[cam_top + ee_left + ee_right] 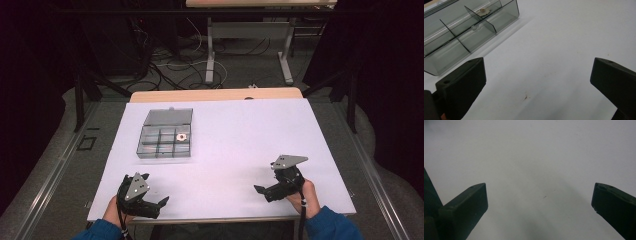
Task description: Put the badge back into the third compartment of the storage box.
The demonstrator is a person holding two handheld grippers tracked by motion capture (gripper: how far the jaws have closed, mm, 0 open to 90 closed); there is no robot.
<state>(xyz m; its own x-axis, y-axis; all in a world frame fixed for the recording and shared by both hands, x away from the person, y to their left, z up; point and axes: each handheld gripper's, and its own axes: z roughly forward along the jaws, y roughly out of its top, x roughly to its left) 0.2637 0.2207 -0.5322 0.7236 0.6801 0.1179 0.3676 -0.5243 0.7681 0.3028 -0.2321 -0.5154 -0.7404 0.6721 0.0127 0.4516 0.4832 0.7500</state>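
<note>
Resting: both grippers sit low at the near edge of the table (260,130), each held in one hand.
Left gripper (152,197): at 7 o'clock on the white surface, grey plate on top, jaws spread wide apart with nothing between them; in the left gripper view (537,82) bare white surface lies between the two black jaws.
Right gripper (262,187): at 5 o'clock on the surface, grey plate on top, tips pointing toward 9 o'clock; in the right gripper view (539,202) the jaws stand wide apart over bare white surface, gripping nothing.
Left hand (114,212): wrapped around the gripper body, blue sleeve (100,231) at the bottom edge.
Right hand (309,197): behind the gripper, cable trailing down along the wrist.
Box (166,134): clear grey, lid open toward 12 o'clock, at 10 o'clock on the surface, well apart from both grippers; inner walls divide it into compartments.
Box in left gripper view (461,32): at 10 o'clock beyond the left jaw, not touching it.
Small part (181,136): pale, round, in a right-hand compartment of the middle row; seen in the left gripper view (483,11) at the box's far end.
</note>
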